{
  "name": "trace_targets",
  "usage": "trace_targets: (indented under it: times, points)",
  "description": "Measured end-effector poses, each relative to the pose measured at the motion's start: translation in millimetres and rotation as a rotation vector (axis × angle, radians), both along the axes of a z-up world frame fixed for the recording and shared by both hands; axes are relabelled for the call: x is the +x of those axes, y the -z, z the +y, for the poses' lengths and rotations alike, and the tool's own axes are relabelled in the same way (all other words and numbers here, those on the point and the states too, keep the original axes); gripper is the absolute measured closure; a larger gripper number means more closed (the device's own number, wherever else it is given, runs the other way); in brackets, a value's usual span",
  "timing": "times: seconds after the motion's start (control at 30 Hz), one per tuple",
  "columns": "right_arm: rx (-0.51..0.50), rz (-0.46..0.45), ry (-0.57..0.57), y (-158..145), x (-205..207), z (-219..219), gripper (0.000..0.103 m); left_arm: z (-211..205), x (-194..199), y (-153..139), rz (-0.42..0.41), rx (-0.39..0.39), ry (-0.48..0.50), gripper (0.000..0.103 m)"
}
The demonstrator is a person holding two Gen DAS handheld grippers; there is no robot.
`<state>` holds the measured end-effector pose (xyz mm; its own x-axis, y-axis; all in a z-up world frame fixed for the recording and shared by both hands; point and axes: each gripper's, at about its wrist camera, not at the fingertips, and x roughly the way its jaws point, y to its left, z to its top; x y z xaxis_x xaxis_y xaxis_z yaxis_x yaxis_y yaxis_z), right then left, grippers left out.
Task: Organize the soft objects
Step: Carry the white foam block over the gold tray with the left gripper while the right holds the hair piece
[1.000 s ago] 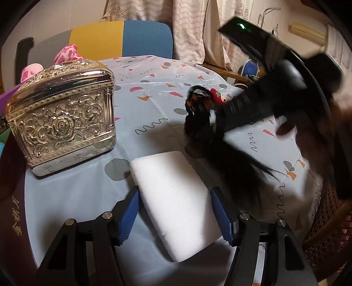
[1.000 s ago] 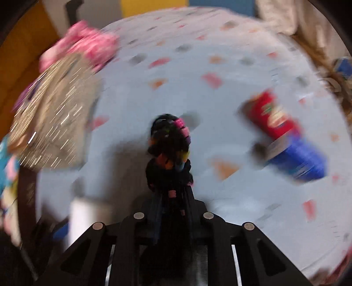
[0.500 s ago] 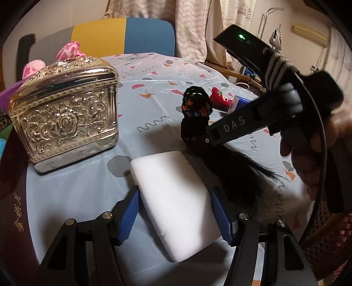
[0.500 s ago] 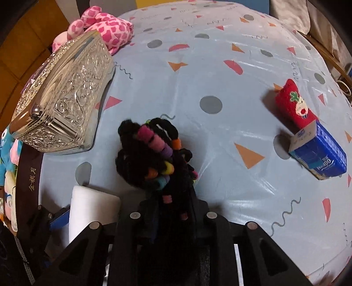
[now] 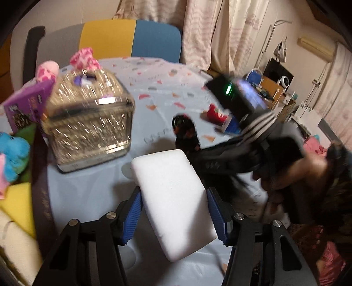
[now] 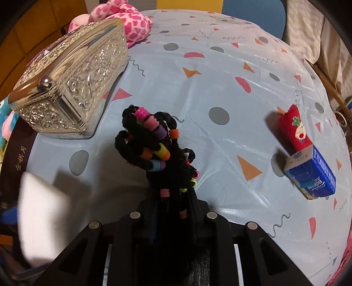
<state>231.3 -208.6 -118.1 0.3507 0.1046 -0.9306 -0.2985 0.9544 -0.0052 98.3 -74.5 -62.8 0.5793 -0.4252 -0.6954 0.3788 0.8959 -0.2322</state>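
Left wrist view: your left tongs (image 5: 173, 216) have just been closing onto one white foam block (image 5: 173, 198), near edge of the surface (image 5: 92, 193); pads look touching its sides. Not yet stowed.

Right wrist view: your right tongs (image 6: 173, 211) are clamped on one black beaded hair bundle (image 6: 154, 145). One red sock (image 6: 293, 132) and one pink plush (image 6: 129, 19) remain out, I judge.
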Motion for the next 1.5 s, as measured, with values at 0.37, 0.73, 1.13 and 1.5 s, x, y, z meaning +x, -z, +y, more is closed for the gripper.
trace_targets:
  times: [0.37, 0.73, 1.13, 1.5]
  points:
    - [-0.068, -0.05, -0.048, 1, -22, 15, 0.081, 46, -31, -48, -0.08, -0.003, -0.081, 0.043]
    - [-0.095, -0.063, -0.06, -5, -34, 16, 0.081, 181, -54, -63, -0.087, -0.06, -0.427, 0.043]
    - [-0.112, -0.07, -0.074, -7, -35, 17, 0.081, 275, -69, -11, 0.077, 0.013, -0.699, 0.035]
    - [-0.115, -0.072, -0.075, -7, -33, 17, 0.081, 282, -79, -16, 0.042, 0.067, -0.753, 0.022]
